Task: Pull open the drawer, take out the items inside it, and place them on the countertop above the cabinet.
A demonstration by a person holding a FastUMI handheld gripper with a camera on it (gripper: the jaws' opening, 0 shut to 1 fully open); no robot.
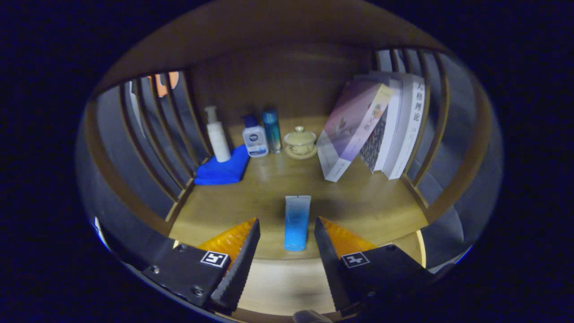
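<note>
A light-blue squeeze tube (296,222) lies flat on the wooden countertop (367,211), cap end toward me, at the front edge. My gripper (287,233) is open, its two fingers standing either side of the tube's near end without touching it. The tube rests on the wood on its own. The drawer is out of sight below the countertop's front edge.
At the back stand a white pump bottle (217,134) on a folded blue cloth (223,170), a small white-and-blue bottle (254,138), a teal can (272,129) and a lidded tea bowl (300,142). Several books (381,128) lean at the right. Slatted wooden sides (152,134) close in both flanks.
</note>
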